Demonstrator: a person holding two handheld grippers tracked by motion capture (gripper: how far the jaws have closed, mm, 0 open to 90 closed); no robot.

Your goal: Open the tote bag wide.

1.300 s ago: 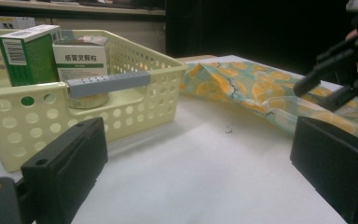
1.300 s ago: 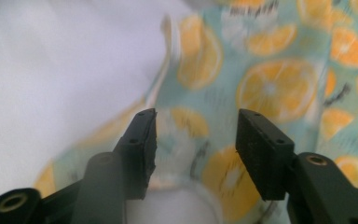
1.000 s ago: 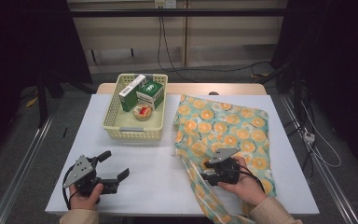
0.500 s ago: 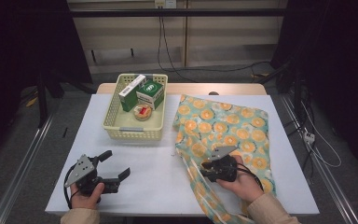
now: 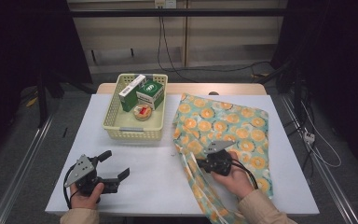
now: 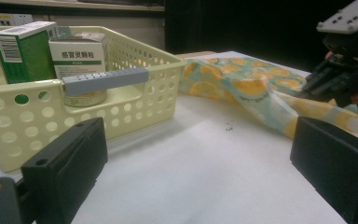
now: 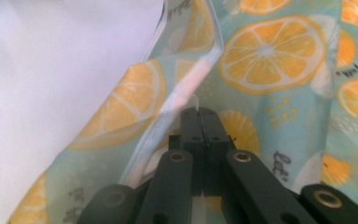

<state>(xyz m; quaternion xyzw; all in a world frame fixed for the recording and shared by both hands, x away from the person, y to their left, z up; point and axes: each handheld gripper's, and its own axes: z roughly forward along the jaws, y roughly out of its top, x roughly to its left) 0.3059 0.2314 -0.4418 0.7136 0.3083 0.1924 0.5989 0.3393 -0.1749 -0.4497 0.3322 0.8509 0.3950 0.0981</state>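
Observation:
A cloth bag (image 5: 228,123) printed with orange slices lies flat on the right half of the white table (image 5: 158,186). My right gripper (image 5: 196,161) sits at the bag's near left edge. Its jaws have just been closing, and in the right gripper view they are shut (image 7: 200,114) on a fold of the bag's edge (image 7: 182,88). My left gripper (image 5: 115,164) rests at the front left of the table, open, with nothing between its jaws (image 6: 200,168). It points toward the basket (image 6: 98,116) and the bag (image 6: 242,84).
A pale yellow plastic basket (image 5: 133,133) stands at the back left. It holds two green and white boxes (image 5: 150,93) and a small round tin (image 5: 142,112). One of the bag's straps (image 5: 205,200) trails off the table's front edge.
The right gripper's jaws have come together on the bag's edge. Both hands stay about where they were, and the left gripper has not changed.

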